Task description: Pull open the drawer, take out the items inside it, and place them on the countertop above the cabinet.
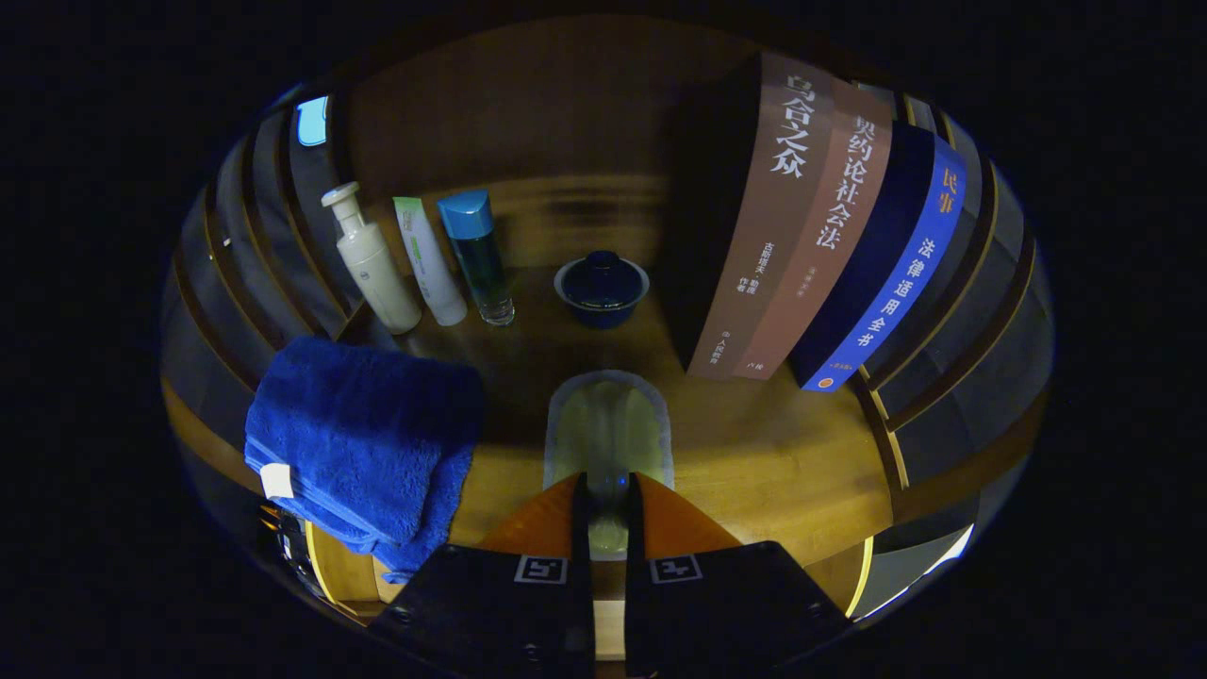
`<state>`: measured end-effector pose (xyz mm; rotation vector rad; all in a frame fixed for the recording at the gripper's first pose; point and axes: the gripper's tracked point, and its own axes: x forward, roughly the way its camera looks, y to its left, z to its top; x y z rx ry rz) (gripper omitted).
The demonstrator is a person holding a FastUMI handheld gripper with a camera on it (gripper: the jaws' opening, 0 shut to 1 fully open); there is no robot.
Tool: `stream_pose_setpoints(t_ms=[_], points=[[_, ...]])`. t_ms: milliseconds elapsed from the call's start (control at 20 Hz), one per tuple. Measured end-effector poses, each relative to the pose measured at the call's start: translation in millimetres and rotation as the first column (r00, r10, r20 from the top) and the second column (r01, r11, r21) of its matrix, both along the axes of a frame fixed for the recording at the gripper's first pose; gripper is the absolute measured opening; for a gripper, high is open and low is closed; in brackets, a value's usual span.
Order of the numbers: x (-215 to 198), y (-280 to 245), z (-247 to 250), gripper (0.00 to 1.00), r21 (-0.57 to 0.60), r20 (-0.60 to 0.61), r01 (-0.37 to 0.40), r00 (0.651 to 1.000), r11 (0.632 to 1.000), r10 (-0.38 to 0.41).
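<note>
Gripper (608, 500) fingers clamped on pale flat item (608, 429), long axis pointing ahead, low-centre frame above countertop (773, 462).

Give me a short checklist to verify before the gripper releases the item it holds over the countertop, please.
1. Grip: gripper fingers are nearly closed on a pale, flat item; ok.
2. Landing spot: bare wood of the countertop around the item; ok.
3. Blue towel beside the fingers, apart from the item; ok.
4. Lidded blue bowl stands beyond the item, with a gap; ok.
5. Books upright and the three bottles standing farther back; ok.
6. Item resting on the wood or above it: cannot tell.
</note>
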<state>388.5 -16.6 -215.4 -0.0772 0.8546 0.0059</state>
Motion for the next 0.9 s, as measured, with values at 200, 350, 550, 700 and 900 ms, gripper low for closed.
stream_pose_setpoints(t_ms=[200,350,550,700,900], points=[[-0.3,0.9,1.3,0.19,0.010,-0.007,0.009,1.000,1.000,-0.009],[-0.5,0.2,-4.6,0.25,0.021,-0.019,0.014,1.000,1.000,-0.013],[-4.4,1.2,-6.6,0.39,0.028,-0.020,0.012,1.000,1.000,-0.011],[-8.7,1.7,-7.8,0.74,0.016,-0.022,0.003,1.000,1.000,-0.002],[-22.5,5.8,-4.1,0.99,0.020,0.002,-0.016,1.000,1.000,0.016]])
